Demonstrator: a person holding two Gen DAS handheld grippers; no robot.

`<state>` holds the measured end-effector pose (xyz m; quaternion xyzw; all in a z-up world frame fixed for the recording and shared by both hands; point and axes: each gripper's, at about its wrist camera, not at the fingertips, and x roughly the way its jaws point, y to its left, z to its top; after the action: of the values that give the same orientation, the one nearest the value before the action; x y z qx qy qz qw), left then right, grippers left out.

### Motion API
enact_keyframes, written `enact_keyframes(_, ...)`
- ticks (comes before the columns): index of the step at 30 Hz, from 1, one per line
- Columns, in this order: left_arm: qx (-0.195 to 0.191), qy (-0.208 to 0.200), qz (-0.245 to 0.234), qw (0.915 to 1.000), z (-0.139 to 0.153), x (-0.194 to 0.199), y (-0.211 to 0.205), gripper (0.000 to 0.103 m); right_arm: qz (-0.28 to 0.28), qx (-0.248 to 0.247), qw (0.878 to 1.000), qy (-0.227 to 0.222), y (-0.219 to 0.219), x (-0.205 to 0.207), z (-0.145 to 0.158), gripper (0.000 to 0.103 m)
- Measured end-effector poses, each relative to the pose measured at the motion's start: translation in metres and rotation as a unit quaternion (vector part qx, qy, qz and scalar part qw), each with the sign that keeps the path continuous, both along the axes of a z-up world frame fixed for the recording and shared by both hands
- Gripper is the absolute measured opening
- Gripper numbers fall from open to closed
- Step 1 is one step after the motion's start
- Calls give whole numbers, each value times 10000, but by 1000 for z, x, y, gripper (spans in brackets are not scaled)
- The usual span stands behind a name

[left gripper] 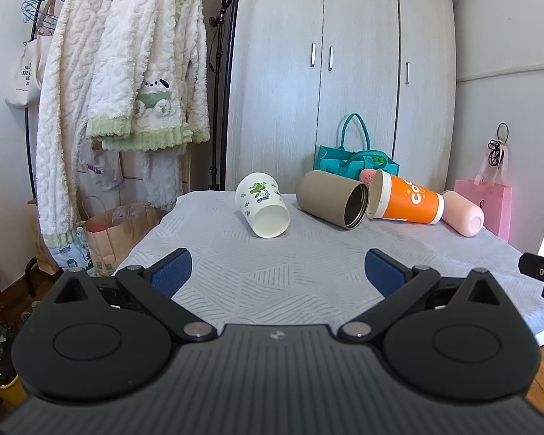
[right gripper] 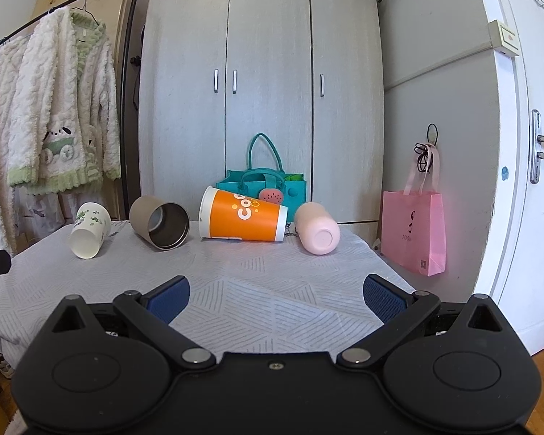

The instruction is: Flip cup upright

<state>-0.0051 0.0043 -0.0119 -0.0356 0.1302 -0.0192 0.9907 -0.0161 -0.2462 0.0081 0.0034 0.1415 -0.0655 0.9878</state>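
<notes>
While both grippers (left gripper: 277,272) (right gripper: 276,299) gape empty, four cups lie toppled (orange cup (right gripper: 243,219) hides its mouth).

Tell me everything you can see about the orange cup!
The orange cup looks like paper, with a white rim, a white band at its base and white letters on the side. It lies on its side on the grey tablecloth, mouth pointing left toward the brown metal-lined tumbler. Its base end sits close to the pink cup; actual contact isn't clear. Neither gripper touches it.

Matt tan tumbler (right gripper: 159,222) has shiny metal inside; glossy paper orange cup (right gripper: 243,214) lies on woven tablecloth (right gripper: 272,290).
</notes>
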Motion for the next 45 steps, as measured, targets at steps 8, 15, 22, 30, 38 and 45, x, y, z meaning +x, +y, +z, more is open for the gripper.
enact_keyframes(8,35,-19,-6,10000,-1,-1,-1,103,-34,31,10000,12,-1,0,-2,103)
enact_keyframes(15,67,-44,9,10000,0,-2,-2,103,-16,33,10000,15,-2,1,-1,103)
enact_keyframes(22,25,-28,-77,10000,1,-4,-2,103,-9,40,10000,21,-2,0,-2,103)
enact_keyframes(30,72,-18,-39,10000,3,-5,-2,103,36,43,10000,62,-1,1,-4,103)
enact_keyframes(38,346,255,-64,9991,8,2,-7,103,192,138,9995,227,-2,16,-9,103)
enact_keyframes(45,360,306,-13,9989,19,15,-9,103,363,141,9988,284,-5,31,-7,103)
